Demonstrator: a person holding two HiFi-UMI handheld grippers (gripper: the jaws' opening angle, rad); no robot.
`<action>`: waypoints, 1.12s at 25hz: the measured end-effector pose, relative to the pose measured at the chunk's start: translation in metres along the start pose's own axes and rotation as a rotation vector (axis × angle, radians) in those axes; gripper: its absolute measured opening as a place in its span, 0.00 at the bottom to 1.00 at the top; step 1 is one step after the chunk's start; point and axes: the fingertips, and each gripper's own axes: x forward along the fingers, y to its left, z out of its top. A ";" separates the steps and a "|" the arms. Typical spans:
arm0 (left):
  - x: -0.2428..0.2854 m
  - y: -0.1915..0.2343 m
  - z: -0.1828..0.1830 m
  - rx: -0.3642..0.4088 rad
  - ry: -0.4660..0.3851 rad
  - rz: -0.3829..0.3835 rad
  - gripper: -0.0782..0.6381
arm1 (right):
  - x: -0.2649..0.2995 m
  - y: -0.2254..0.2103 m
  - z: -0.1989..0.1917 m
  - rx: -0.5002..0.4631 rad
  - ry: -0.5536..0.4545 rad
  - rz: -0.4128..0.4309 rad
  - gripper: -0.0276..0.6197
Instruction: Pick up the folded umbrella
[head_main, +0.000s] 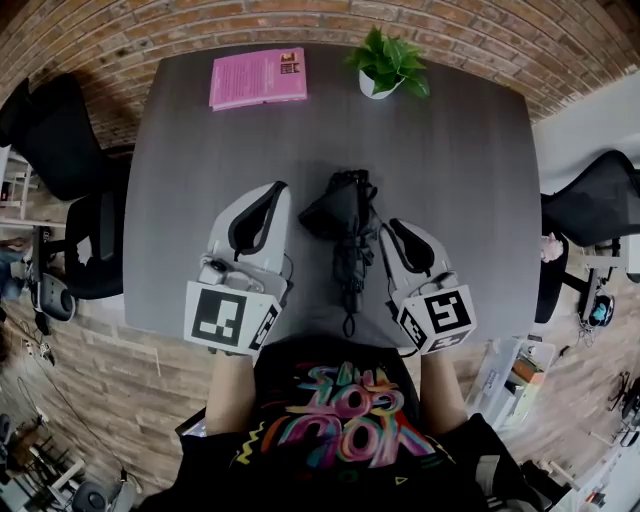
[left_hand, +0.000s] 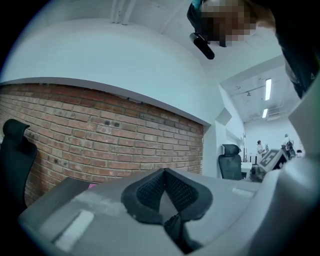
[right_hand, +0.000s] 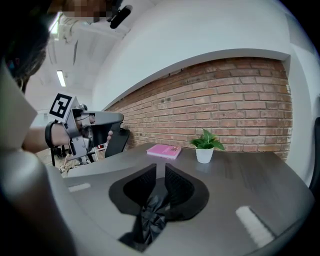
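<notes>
The black folded umbrella (head_main: 348, 235) lies lengthwise in the middle of the grey table (head_main: 460, 180), its loose canopy bunched at the far end and its wrist strap (head_main: 350, 322) at the near edge. My right gripper (head_main: 392, 226) sits against the umbrella's right side. In the right gripper view its jaws (right_hand: 161, 167) stand a narrow slit apart, with crumpled umbrella fabric (right_hand: 150, 220) low between them. My left gripper (head_main: 275, 188) is held above the table, left of the umbrella. Its tips (left_hand: 164, 172) meet with nothing between them.
A pink book (head_main: 258, 78) and a small potted plant (head_main: 385, 65) stand at the table's far edge. Black office chairs (head_main: 60, 140) flank the table on both sides. A brick wall runs behind. The left gripper (right_hand: 95, 120) shows in the right gripper view.
</notes>
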 end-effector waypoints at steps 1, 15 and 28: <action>0.000 -0.001 -0.001 -0.002 0.001 -0.003 0.11 | 0.002 0.002 -0.004 0.002 0.012 0.005 0.15; -0.002 -0.002 -0.029 -0.040 0.043 -0.010 0.11 | 0.030 0.018 -0.059 0.027 0.151 0.074 0.40; -0.002 -0.001 -0.051 -0.070 0.078 -0.004 0.11 | 0.063 0.024 -0.114 0.020 0.312 0.088 0.64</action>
